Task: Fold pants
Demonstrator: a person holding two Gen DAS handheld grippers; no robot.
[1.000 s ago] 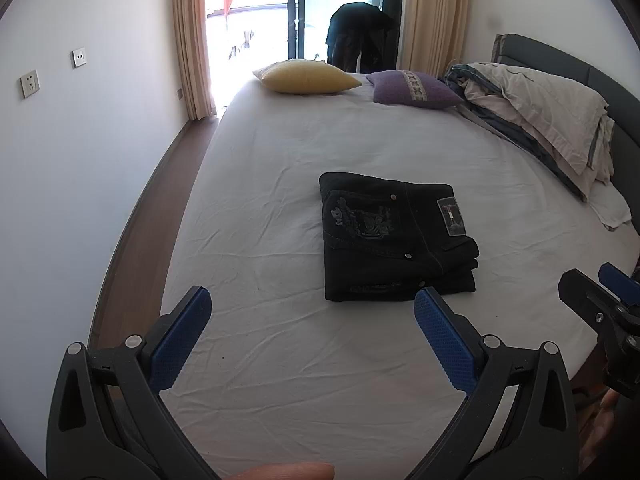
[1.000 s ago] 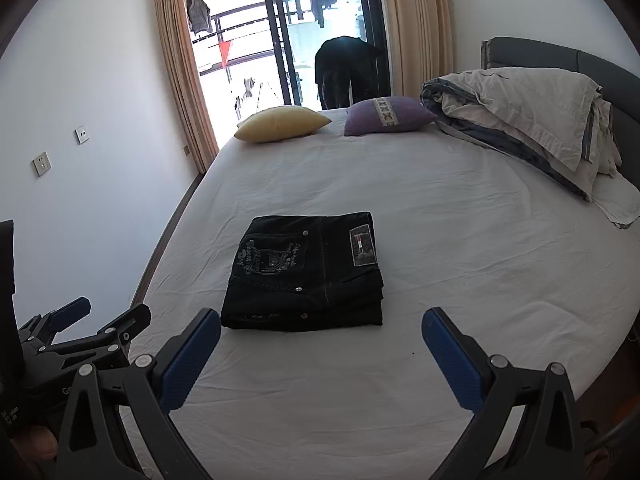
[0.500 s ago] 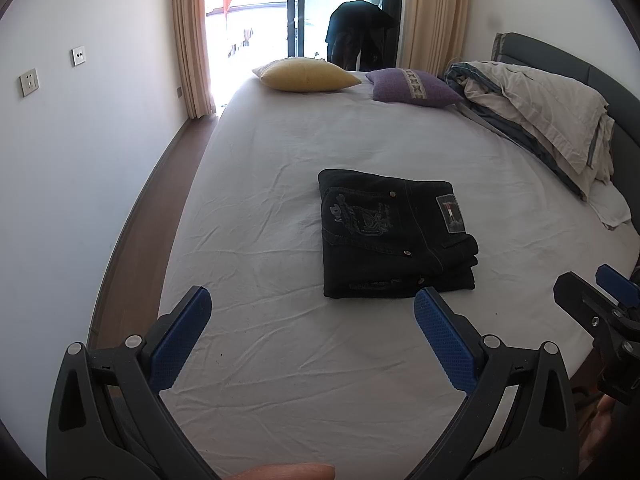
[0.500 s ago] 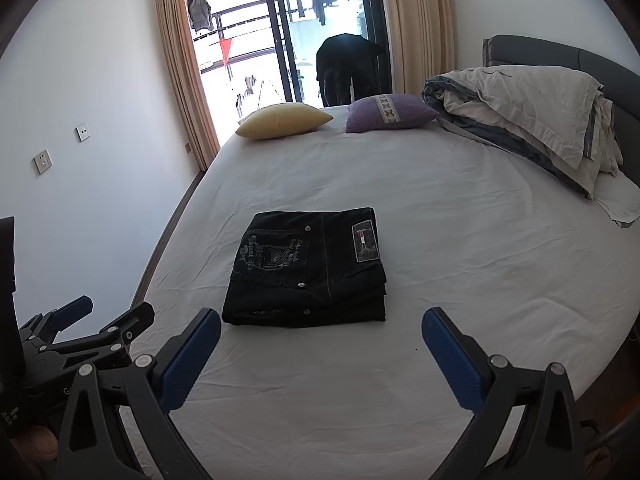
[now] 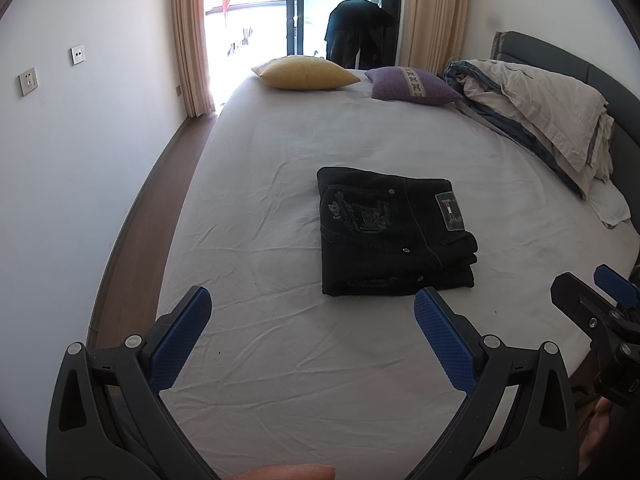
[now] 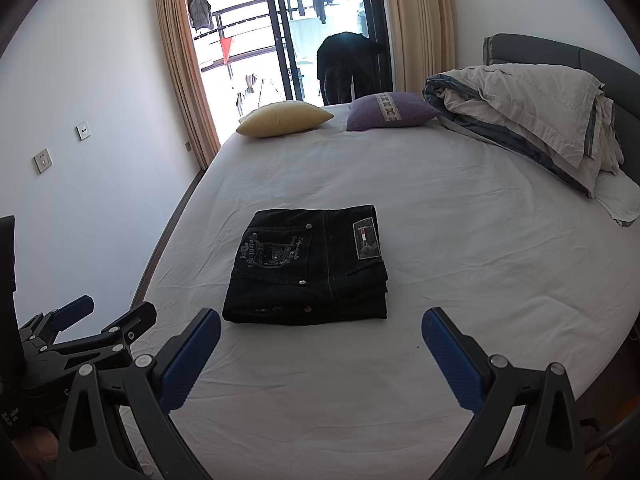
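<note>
Black pants (image 5: pixel 394 236) lie folded into a flat rectangle in the middle of the white bed (image 5: pixel 280 360), pocket embroidery and a label patch facing up. They also show in the right wrist view (image 6: pixel 310 268). My left gripper (image 5: pixel 312 320) is open and empty, held above the sheet on the near side of the pants. My right gripper (image 6: pixel 320 340) is open and empty, also short of the pants. Each gripper shows at the edge of the other's view, the right one (image 5: pixel 600 312) and the left one (image 6: pixel 80 332).
A yellow pillow (image 5: pixel 306 73) and a purple pillow (image 5: pixel 412 85) lie at the far end of the bed. A heaped duvet (image 5: pixel 540 108) lies against the grey headboard on the right. A wall and wooden floor strip (image 5: pixel 132 240) run along the left.
Both grippers have drawn back and risen slightly, so the pants sit a little farther off. Both stay open. The pants have not moved.
</note>
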